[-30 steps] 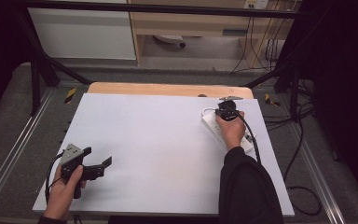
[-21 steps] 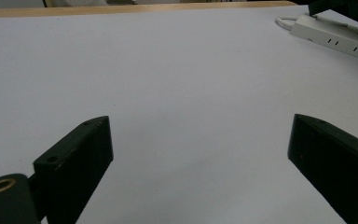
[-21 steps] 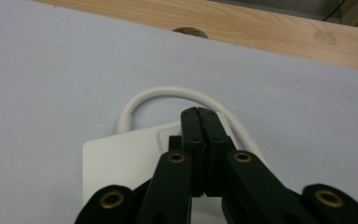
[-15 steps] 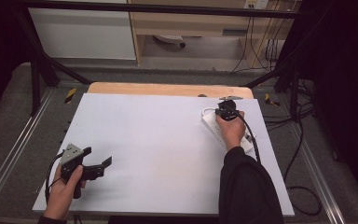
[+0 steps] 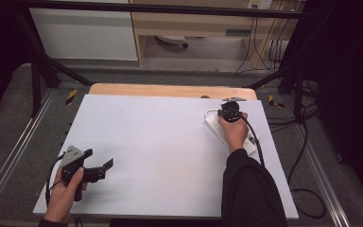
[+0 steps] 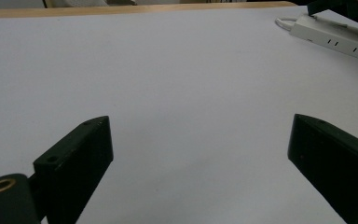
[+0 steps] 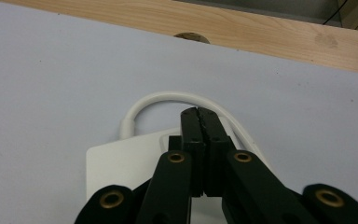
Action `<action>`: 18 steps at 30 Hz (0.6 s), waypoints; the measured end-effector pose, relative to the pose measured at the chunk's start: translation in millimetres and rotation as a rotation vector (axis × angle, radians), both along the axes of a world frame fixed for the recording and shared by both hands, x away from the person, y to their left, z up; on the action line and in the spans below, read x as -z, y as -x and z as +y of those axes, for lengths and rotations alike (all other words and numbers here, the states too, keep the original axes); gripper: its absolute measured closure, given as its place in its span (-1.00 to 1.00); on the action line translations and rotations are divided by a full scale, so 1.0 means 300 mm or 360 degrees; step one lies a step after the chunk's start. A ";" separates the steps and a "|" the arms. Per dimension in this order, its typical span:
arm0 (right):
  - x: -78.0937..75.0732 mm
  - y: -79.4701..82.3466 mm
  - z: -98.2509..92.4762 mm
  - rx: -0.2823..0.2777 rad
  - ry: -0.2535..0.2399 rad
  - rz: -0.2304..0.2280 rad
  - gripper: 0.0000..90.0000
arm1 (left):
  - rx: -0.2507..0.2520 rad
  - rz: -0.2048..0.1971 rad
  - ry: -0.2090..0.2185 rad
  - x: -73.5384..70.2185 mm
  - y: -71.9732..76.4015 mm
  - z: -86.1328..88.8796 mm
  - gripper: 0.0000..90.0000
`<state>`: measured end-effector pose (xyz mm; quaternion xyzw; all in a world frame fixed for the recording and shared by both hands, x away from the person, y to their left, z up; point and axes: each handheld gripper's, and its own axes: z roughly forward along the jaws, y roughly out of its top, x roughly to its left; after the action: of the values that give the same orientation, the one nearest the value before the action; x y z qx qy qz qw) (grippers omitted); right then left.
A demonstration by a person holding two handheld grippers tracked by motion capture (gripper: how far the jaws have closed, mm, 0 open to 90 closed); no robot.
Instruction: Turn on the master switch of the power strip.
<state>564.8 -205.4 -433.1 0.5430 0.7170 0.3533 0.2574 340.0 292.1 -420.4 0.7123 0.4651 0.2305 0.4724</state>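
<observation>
White power strip (image 5: pixel 238 135) lies at the right side of the white table (image 5: pixel 160 142), its cord (image 7: pixel 168 100) looping off the far end. Right gripper (image 7: pixel 199 114) is directly over that end, jaws pressed together with nothing between them; contact with the strip cannot be confirmed. Left gripper (image 5: pixel 99 164) hovers at the near left, well apart, jaws spread wide and empty. No legible writing or brand found.

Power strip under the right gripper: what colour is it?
White, as is its looped cable. The power strip shows best in the left gripper view.
</observation>
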 end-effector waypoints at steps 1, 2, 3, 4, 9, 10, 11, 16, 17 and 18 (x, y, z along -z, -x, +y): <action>0.000 0.000 0.001 0.0002 -0.0001 0.0000 1.00 | 0.0000 0.0000 0.0000 0.000 0.000 0.000 -0.86; 0.000 0.000 0.001 0.0002 0.0001 -0.0001 1.00 | 0.0000 0.0000 0.0000 0.000 0.000 0.001 -0.86; 0.000 0.000 0.001 0.0001 0.0002 0.0000 1.00 | -0.0001 0.0000 0.0001 0.000 0.000 0.001 -0.86; 0.000 0.000 0.001 0.0002 0.0002 0.0000 1.00 | -0.0001 -0.0001 0.0001 -0.001 0.000 0.001 -0.86; 0.000 0.004 0.002 -0.0003 0.0004 -0.0014 0.99 | 0.0000 0.0000 0.0002 0.000 0.001 0.000 -0.86; 0.001 0.005 0.002 -0.0003 0.0004 -0.0021 0.99 | -0.0002 -0.0001 -0.0001 -0.001 0.001 0.001 -0.86; 0.002 0.006 0.002 -0.0002 0.0005 -0.0022 0.99 | -0.0002 -0.0001 0.0001 -0.001 0.001 0.001 -0.86; -0.002 0.010 0.003 -0.0001 -0.0001 -0.0043 1.00 | 0.0000 -0.0001 0.0002 -0.001 0.000 0.000 -0.86; -0.005 0.011 0.003 -0.0004 -0.0004 -0.0044 1.00 | 0.0000 -0.0001 0.0002 -0.001 0.000 0.000 -0.86; -0.008 0.012 0.003 -0.0005 -0.0008 -0.0050 1.00 | -0.0001 -0.0002 -0.0001 -0.001 0.000 0.001 -0.86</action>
<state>561.2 -204.5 -430.7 0.5370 0.7128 0.3638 0.2667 339.9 292.3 -420.1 0.7121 0.4650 0.2313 0.4725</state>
